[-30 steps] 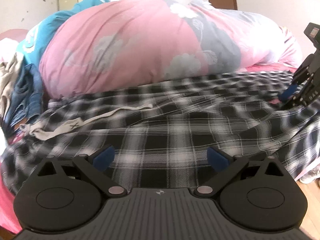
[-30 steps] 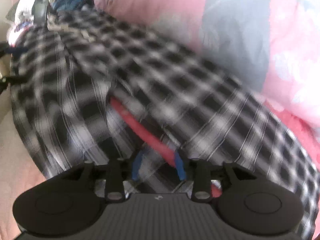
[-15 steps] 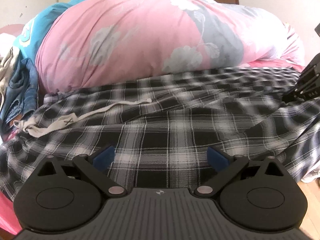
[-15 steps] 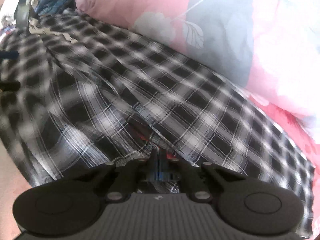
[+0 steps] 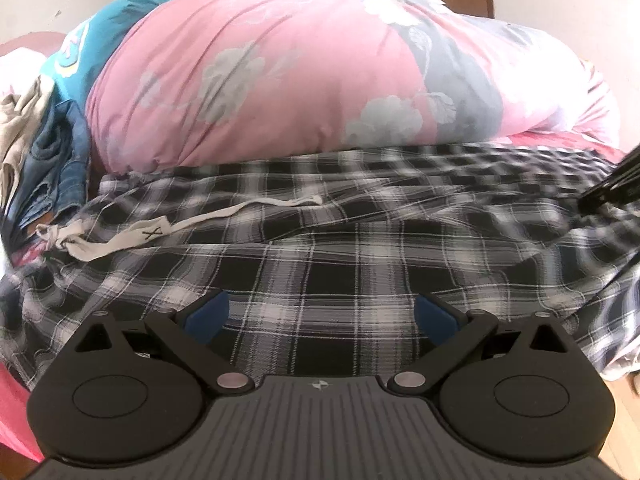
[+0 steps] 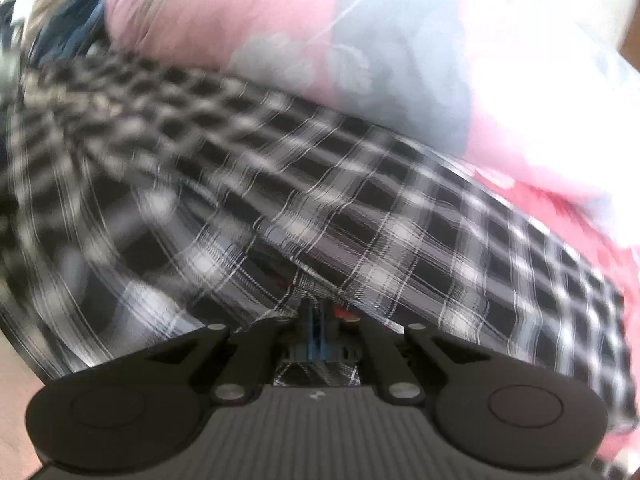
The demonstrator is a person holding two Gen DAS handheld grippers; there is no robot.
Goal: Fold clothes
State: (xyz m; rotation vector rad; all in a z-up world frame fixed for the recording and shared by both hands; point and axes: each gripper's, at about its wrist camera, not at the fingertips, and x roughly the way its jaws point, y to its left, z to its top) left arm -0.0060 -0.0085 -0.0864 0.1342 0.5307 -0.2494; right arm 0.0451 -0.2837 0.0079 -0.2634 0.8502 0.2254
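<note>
A black-and-white checked garment with a beige drawstring lies spread across the bed. My left gripper hovers low over its near part, open, its blue pads wide apart with only flat cloth below them. In the right wrist view, my right gripper is shut on a folded edge of the checked garment, and the cloth is bunched at its tips. The right gripper's black body shows at the right edge of the left wrist view.
A bulky pink flowered duvet rises right behind the garment. Jeans and a beige garment are piled at the left. Red sheet shows beside the cloth. Wooden floor lies at the lower right.
The right gripper's jaws have closed on the garment's edge, and it has rolled. In the left wrist view it has slid further off the right edge. The left gripper has stayed open.
</note>
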